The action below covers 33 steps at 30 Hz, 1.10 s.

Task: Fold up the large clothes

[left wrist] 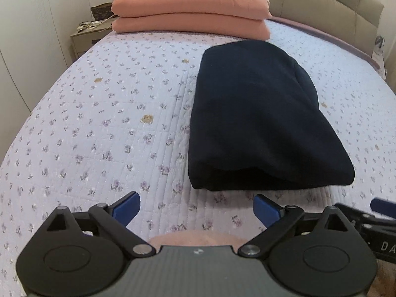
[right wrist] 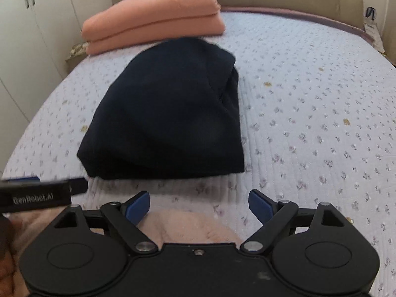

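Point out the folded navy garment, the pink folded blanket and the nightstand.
Navy garment [left wrist: 257,113]: left wrist view, middle of top layer.
Pink blanket [left wrist: 190,12]: left wrist view, upper fold.
Nightstand [left wrist: 85,38]: left wrist view, front face.

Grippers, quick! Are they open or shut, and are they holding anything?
Left gripper: open, holding nothing, short of the folded navy garment.
Right gripper: open, holding nothing.

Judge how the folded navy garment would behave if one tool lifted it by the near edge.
The navy garment looks soft and thick, so it would probably sag and unfold. Its stacked layers seem loose, so only the top may lift. On the quilted bedspread, pushing would likely bunch it.
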### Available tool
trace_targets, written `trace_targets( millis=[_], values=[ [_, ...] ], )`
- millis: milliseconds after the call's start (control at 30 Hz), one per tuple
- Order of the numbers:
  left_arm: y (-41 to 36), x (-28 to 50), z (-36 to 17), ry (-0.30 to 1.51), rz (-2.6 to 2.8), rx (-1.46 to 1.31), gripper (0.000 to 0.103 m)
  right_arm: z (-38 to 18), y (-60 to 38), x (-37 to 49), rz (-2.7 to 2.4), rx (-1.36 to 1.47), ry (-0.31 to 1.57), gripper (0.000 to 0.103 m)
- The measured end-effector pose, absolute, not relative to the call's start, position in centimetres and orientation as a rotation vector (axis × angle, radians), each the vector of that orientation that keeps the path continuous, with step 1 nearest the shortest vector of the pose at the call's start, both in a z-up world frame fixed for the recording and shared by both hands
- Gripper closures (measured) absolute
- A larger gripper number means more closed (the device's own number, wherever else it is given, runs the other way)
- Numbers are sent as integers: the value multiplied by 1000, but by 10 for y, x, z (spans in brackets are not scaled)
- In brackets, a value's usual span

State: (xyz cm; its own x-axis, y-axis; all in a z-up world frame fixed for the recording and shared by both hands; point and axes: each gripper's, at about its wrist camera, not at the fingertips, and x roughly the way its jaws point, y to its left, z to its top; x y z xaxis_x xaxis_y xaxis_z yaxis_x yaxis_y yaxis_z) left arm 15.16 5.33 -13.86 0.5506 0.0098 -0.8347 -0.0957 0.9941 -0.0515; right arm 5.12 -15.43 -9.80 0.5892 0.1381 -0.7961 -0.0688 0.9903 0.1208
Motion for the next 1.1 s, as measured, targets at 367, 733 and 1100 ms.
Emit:
trace_targets(
  millis=[367,733,1100],
  values=[
    [51,151,-144,1000,71,-73,3,-103,-152,59,111,94,965,0],
    [54,152,-145,1012,67,-88,3,-104,-154,59,122,106,979,0],
    [55,154,-147,1025,66,-93,3,-105,-154,59,126,108,984,0]
  ],
)
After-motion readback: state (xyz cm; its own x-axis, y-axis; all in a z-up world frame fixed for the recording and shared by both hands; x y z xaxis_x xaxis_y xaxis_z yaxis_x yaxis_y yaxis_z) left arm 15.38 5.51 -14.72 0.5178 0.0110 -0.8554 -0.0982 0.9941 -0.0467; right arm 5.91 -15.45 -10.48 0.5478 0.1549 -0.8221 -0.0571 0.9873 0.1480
